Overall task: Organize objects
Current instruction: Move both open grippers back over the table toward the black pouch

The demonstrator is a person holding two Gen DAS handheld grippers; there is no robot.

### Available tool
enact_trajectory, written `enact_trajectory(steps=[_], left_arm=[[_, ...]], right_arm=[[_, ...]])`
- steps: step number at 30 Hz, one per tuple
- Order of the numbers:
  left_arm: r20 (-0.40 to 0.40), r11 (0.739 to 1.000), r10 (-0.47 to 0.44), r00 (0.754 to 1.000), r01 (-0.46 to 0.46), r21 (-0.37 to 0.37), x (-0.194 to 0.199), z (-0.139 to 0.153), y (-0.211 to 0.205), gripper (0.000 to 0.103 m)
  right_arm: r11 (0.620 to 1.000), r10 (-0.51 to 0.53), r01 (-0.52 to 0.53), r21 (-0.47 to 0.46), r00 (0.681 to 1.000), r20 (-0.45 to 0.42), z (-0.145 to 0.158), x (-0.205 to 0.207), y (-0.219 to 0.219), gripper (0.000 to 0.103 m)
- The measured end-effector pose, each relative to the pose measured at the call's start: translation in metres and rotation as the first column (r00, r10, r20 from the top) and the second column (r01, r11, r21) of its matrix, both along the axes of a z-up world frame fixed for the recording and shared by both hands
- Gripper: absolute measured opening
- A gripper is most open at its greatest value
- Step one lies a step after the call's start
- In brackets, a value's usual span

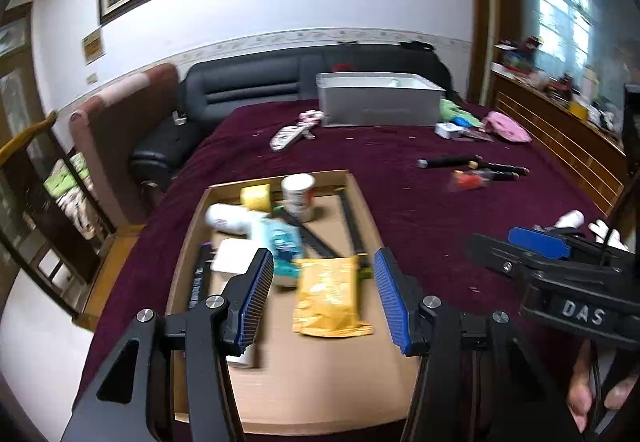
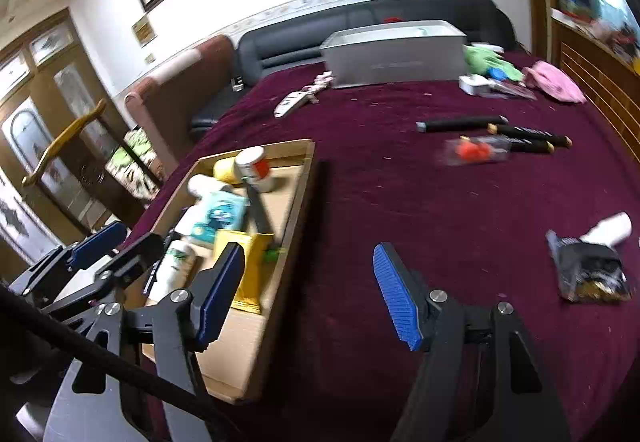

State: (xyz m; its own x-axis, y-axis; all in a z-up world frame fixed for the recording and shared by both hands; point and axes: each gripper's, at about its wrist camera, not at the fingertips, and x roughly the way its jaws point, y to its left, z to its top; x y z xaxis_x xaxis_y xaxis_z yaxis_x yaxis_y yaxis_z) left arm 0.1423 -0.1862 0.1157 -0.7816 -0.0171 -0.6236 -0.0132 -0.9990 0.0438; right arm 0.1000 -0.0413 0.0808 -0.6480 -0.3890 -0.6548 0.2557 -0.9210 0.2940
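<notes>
Both my claws hang released and empty: left gripper (image 1: 324,294) over the cardboard tray (image 1: 192,230), right gripper (image 2: 308,294) beside it. Only my right view shows the dark packet (image 2: 592,274) on the maroon cloth (image 2: 400,178). Tray contents: yellow pouch (image 1: 328,294), white cup (image 1: 298,198), teal pack (image 1: 282,238).

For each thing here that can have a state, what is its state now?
left gripper: open, holds nothing
right gripper: open, holds nothing
cardboard tray: open top, partly filled
yellow packet: lying flat in tray
white can: upright in tray
grey bin: lid off
black packet: lying on cloth, outside tray
</notes>
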Motion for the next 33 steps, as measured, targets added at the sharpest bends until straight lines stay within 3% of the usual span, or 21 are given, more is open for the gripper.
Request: enact_trajectory(steps=[6,11,15,19,28,30,33], left_arm=[[0.034,0.983,-0.163,0.986,0.16,0.092,-0.006,0.008,0.04,0.047],[0.075,0.944,-0.309,0.948,0.296,0.145,-0.025,0.005,0.09,0.046],[0.084,0.919,-0.391,0.916,0.385,0.086,-0.035,-0.004,0.143,0.046],[0.121,0.891,-0.454,0.883,0.45,0.057,-0.046,-0.018,0.189,0.046],[0.16,0.869,-0.494,0.855,0.492,0.055,-0.066,-0.039,0.223,0.046],[0.15,0.847,-0.531,0.834,0.529,0.053,-0.07,-0.04,0.231,0.046],[0.122,0.769,-0.636,0.762,0.639,0.025,-0.075,-0.039,0.253,0.046]], right_arm=[[0.991,-0.133,0.133,-0.02,0.991,-0.013,-0.006,0.011,0.07,0.067],[0.948,-0.316,0.315,-0.042,0.949,-0.018,-0.014,0.027,0.153,0.068],[0.895,-0.438,0.436,-0.094,0.899,-0.001,-0.022,0.039,0.21,0.069],[0.858,-0.504,0.501,-0.116,0.864,0.007,-0.031,0.04,0.239,0.069],[0.834,-0.512,0.519,-0.186,0.854,0.087,-0.056,0.025,0.263,0.069],[0.829,-0.515,0.523,-0.197,0.852,0.092,-0.059,0.024,0.267,0.069],[0.82,-0.524,0.527,-0.223,0.848,0.077,-0.06,0.027,0.269,0.069]])
